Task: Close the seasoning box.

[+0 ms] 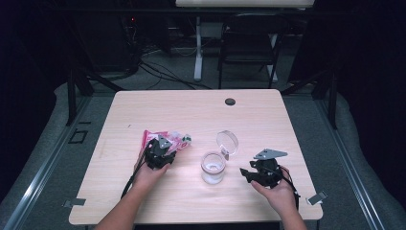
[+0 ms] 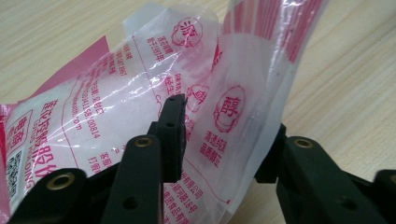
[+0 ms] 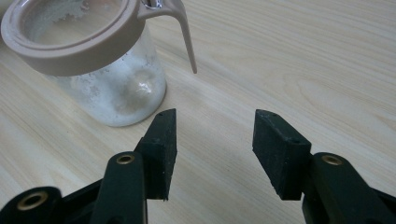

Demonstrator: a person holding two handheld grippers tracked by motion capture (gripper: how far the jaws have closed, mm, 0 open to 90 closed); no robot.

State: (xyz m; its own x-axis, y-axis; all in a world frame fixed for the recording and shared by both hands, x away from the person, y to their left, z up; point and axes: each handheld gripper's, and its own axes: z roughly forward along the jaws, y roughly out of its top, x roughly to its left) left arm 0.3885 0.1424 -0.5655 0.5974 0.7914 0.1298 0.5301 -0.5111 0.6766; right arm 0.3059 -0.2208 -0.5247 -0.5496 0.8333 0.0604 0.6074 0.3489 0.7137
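Observation:
A clear plastic bag with pink print (image 1: 178, 138) lies on the table's left half. My left gripper (image 1: 160, 145) reaches into it from the near side. In the left gripper view the crumpled bag (image 2: 140, 84) stands between the jaws of that gripper (image 2: 224, 135), and a gap still shows around the film. A small glass jar (image 1: 213, 167) with a beige rim stands mid-table, its round hinged lid (image 1: 227, 142) flipped up behind it. My right gripper (image 1: 244, 173) rests to the jar's right. In its own view this gripper (image 3: 215, 135) is open and empty, with the jar (image 3: 116, 93), holding some white powder, ahead to the left.
The light wooden table (image 1: 191, 110) has a black cable grommet (image 1: 230, 101) near its far edge. Beyond the table stand a black chair (image 1: 249, 43) and a white desk leg (image 1: 197, 48). Metal clips sit at the table's near corners.

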